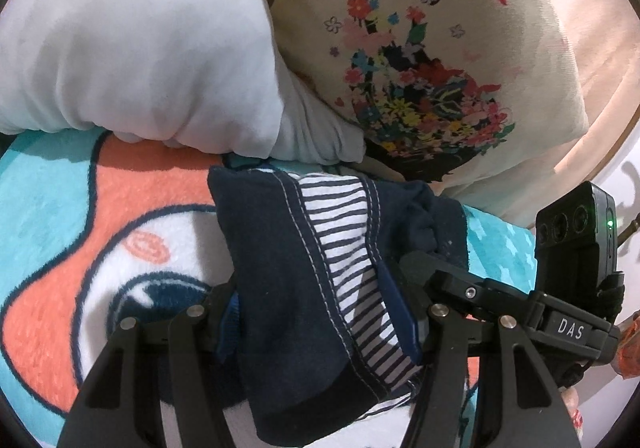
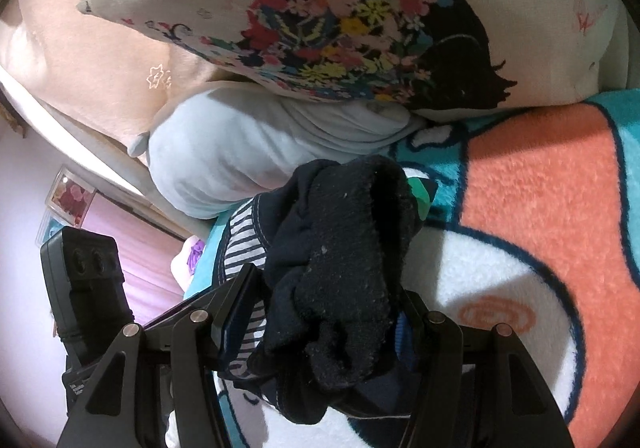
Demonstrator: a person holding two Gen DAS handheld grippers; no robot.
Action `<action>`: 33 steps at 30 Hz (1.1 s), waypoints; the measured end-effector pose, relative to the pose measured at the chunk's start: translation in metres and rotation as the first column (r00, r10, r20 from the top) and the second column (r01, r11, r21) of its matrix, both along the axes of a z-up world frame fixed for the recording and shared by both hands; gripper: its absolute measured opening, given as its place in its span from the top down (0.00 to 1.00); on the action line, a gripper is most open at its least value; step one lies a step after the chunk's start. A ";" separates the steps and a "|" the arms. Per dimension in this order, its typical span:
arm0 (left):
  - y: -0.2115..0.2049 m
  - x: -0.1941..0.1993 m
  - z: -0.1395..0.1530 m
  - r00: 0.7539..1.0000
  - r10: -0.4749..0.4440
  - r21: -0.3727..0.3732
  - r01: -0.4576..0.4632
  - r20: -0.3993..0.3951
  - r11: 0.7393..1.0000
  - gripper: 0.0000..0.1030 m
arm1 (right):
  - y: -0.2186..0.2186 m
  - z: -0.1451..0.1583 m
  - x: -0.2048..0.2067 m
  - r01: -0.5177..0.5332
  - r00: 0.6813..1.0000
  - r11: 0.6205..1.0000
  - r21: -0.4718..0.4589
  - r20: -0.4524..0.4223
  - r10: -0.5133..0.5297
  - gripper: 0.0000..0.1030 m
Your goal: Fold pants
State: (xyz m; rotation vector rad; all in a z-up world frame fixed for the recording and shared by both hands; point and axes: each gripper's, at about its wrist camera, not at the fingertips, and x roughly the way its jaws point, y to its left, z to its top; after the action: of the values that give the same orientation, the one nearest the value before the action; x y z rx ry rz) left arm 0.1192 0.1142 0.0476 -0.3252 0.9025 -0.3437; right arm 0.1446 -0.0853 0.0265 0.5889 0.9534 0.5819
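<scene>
Over the cartoon fleece blanket (image 1: pixel 60 207) on the bed, I have both the left gripper (image 1: pixel 320 304) and right gripper (image 2: pixel 332 312) with fingers clamped on the bunched navy pants (image 1: pixel 280 248), near the floral pillow (image 1: pixel 420 47).

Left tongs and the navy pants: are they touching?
Touching. The left wrist view shows the navy pants bunched between the left tongs, both fingers pressed against the fabric.

Both grippers tilt downward. The left gripper (image 1: pixel 320 288) has its jaws partly apart and clamped on the pants (image 1: pixel 296 248). The right gripper (image 2: pixel 328 312), close alongside the left, grips a bunched part likewise.
</scene>
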 end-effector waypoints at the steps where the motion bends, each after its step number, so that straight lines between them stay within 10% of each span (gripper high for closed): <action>1: 0.001 0.001 -0.001 1.000 0.002 0.000 -0.002 -0.004 1.000 0.40 | -0.001 -0.002 0.001 0.006 1.000 1.000 0.003 -0.005 -0.006 0.38; 33: -0.006 0.006 -0.003 1.000 0.003 0.060 -0.004 0.022 0.998 0.40 | -0.024 0.000 0.001 0.053 0.999 0.998 -0.018 -0.007 -0.054 0.38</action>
State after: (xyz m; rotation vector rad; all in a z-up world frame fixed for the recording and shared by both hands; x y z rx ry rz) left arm 0.1254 0.1078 0.0444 -0.2669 0.8890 -0.3154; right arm 0.1458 -0.1091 0.0269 0.5993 0.9460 0.5233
